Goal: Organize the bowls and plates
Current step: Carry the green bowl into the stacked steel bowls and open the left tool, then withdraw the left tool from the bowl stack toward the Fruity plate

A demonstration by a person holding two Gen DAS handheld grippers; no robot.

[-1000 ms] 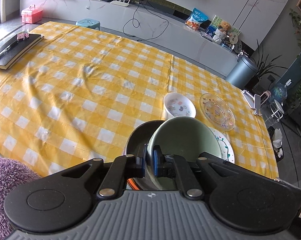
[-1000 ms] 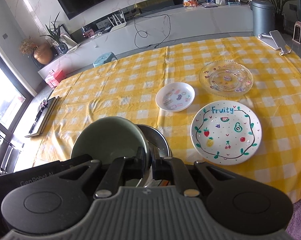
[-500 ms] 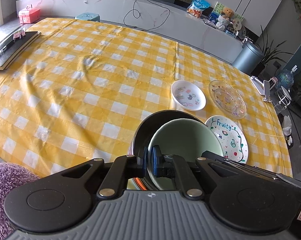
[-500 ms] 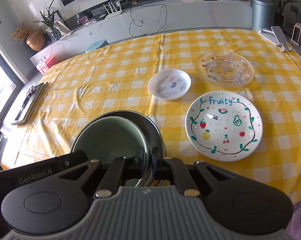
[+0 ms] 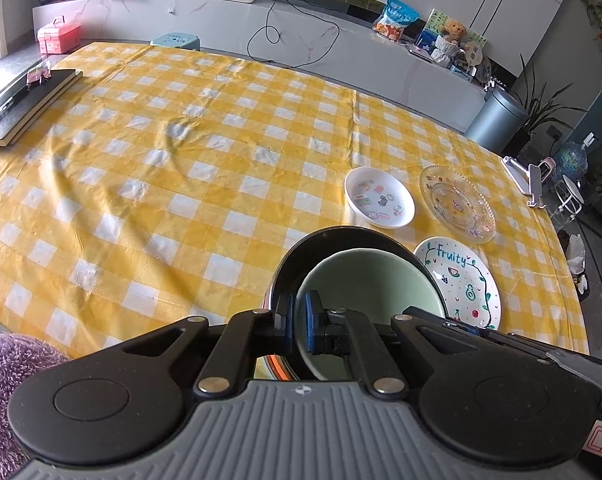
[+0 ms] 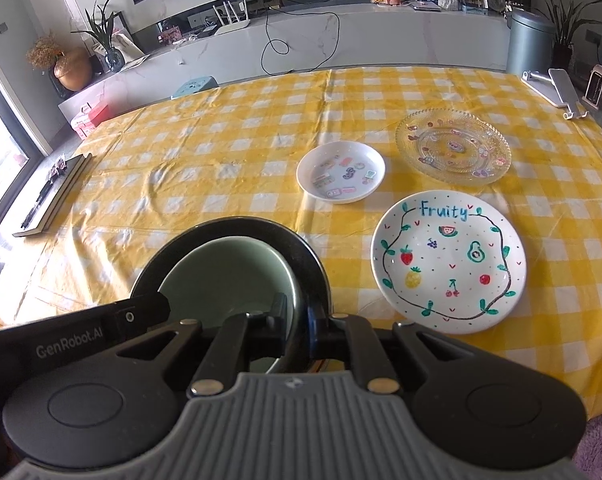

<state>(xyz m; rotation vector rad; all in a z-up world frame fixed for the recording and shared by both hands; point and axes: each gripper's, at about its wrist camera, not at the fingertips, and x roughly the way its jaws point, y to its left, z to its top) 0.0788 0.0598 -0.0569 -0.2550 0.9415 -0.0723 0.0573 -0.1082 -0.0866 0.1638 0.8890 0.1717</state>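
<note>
The left gripper [image 5: 299, 322] has its jaws pinching the near-left rim of the green bowl [image 5: 375, 280], and the right gripper [image 6: 299, 322] has its jaws pinching the bowl's near-right rim. The green bowl sits nested inside a larger black bowl [image 6: 261, 228] at the near edge of the worktop [image 5: 141, 160]. Just right of the bowls lies a white "Fruity" plate [image 6: 449, 260]; beyond it stand a small white dish [image 6: 341, 172] with stickers and a clear glass plate [image 6: 453, 146], all 3 apart from each other. The yellow checked cloth stretches bare to the left, up to a dark book [image 5: 25, 100] at the far-left edge. Behind runs a long marble counter [image 6: 341, 28].
</note>
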